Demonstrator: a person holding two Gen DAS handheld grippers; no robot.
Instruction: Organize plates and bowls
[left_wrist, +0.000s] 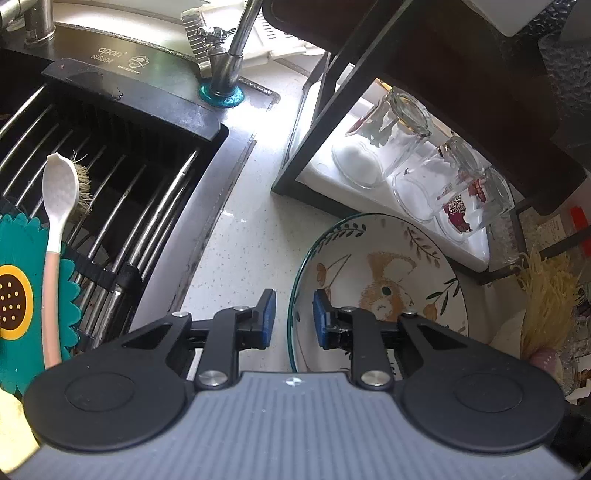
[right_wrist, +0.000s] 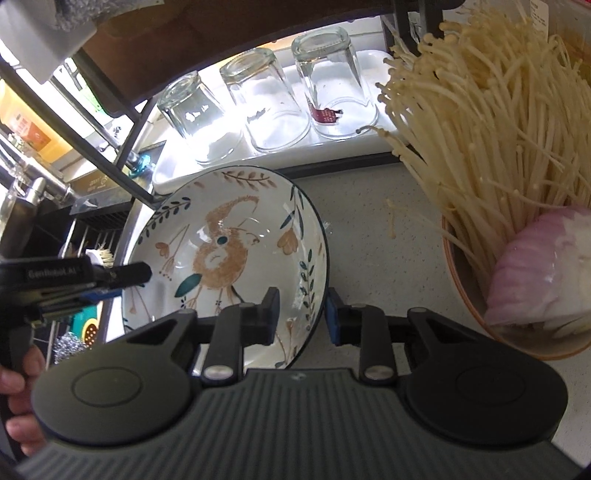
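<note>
The rabbit-painted bowl (right_wrist: 225, 254) sits on the speckled countertop (left_wrist: 243, 236), close to the counter's sink-side edge and directly in front of the black rack frame (left_wrist: 317, 122). Both grippers straddle its rim from opposite sides. The left gripper (left_wrist: 294, 317) has its fingers spread apart, one blue pad (left_wrist: 320, 317) inside the bowl and the other over the bare counter, with the rim passing between them and no clear contact. The right gripper (right_wrist: 301, 314) is likewise parted around the near right rim, its pads standing off the wall rather than pinching it. Behind the bowl, three upturned glasses (right_wrist: 266, 99) stand in a row on a white tray (right_wrist: 173, 170) under the rack shelf, and the bowl's far edge lies just beside the tray's front lip. To the right a tan bowl (right_wrist: 465, 295) holds enoki mushrooms (right_wrist: 487, 122) and a cut onion (right_wrist: 543, 266); the mushroom stalks lean out over the counter toward the glasses. On the sink side, a drying grid (left_wrist: 122, 199) spans the basin, carrying a white and pink spoon (left_wrist: 55, 236), a bristle brush (left_wrist: 84, 192) and a teal sunflower mat (left_wrist: 22, 295), with the tap (left_wrist: 236, 51) rising at the sink's back corner.
</note>
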